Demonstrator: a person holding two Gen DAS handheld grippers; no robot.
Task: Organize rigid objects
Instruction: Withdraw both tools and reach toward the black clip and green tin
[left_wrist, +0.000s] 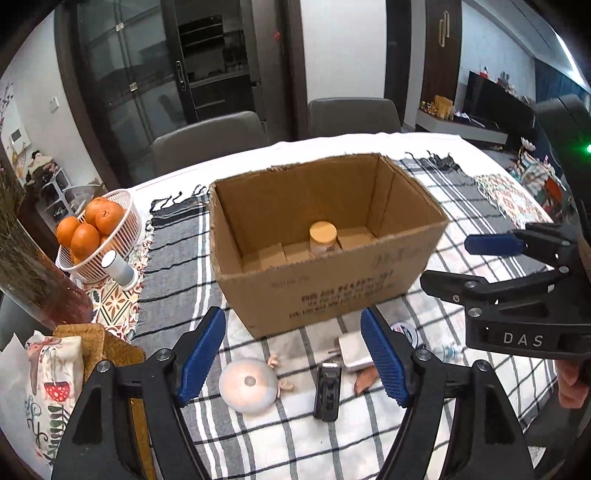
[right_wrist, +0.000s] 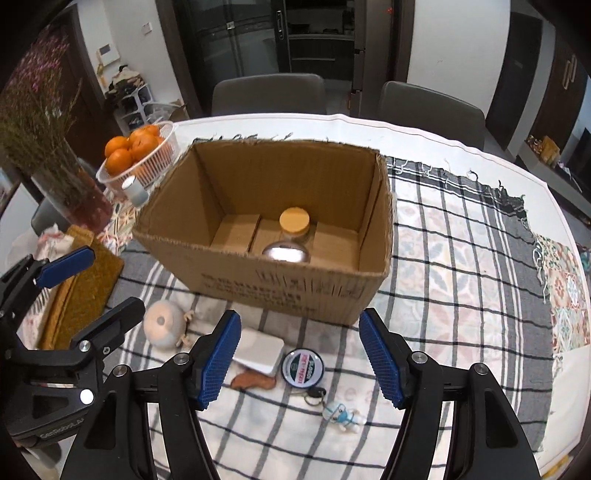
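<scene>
An open cardboard box (left_wrist: 332, 295) (right_wrist: 280, 291) stands mid-table and holds a jar with a wooden lid (left_wrist: 323, 236) (right_wrist: 293, 221) and a silver round thing (right_wrist: 286, 254). In front of the box lie a white round toy (left_wrist: 247, 386) (right_wrist: 162, 326), a black slim case (left_wrist: 327, 391), a white adapter (left_wrist: 352, 350) (right_wrist: 258, 350), a round tin (right_wrist: 302, 366), keys (right_wrist: 314, 396) and a small figure (right_wrist: 343, 415). My left gripper (left_wrist: 293, 356) (right_wrist: 110, 280) hovers open above the toy and case. My right gripper (right_wrist: 300, 360) (left_wrist: 448, 262) stands open over the tin, holding nothing.
A white basket of oranges (left_wrist: 129, 218) (right_wrist: 166, 147), a white cylinder (left_wrist: 120, 269) and a vase of dried flowers (right_wrist: 70, 192) crowd the left side. A woven mat (right_wrist: 85, 291) lies near the left edge. Two grey chairs (right_wrist: 269, 94) stand beyond the table.
</scene>
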